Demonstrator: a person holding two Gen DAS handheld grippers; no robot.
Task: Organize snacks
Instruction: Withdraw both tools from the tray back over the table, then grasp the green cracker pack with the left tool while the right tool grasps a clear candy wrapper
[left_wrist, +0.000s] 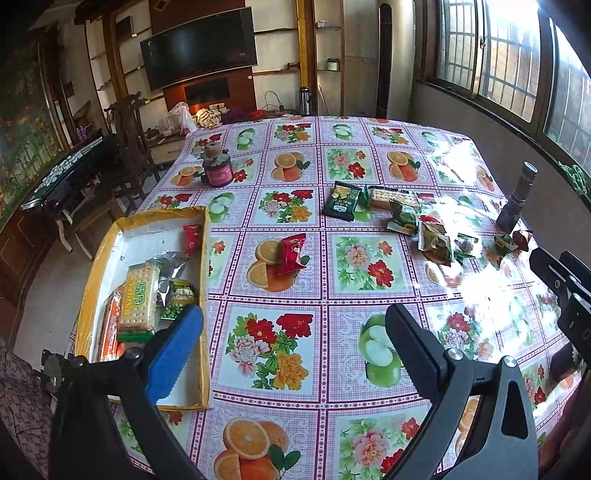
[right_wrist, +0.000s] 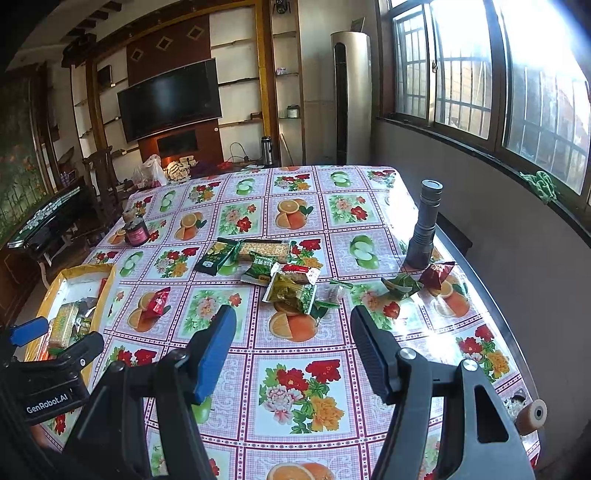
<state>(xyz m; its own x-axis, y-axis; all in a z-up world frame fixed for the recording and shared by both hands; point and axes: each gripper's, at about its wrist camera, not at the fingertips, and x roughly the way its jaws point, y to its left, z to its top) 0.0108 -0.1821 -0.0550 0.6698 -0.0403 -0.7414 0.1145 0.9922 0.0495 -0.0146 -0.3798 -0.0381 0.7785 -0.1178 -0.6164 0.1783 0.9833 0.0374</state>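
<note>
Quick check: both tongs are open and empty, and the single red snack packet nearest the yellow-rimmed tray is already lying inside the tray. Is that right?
Not quite. The red snack packet lies on the tablecloth, outside the yellow-rimmed tray, beside its right edge, as the left wrist view shows. The rest holds: the left tongs and the right tongs are open and empty.

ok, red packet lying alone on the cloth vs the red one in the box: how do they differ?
Place: the loose red packet lies on the tablecloth just outside the box; the boxed red packet is inside, at the far end.
Pose: the loose one lies flat on an orange print; the boxed one leans against the box wall.
Visibility: the loose one shows whole, the boxed one partly.
Both are small red wrapped snacks.
</note>
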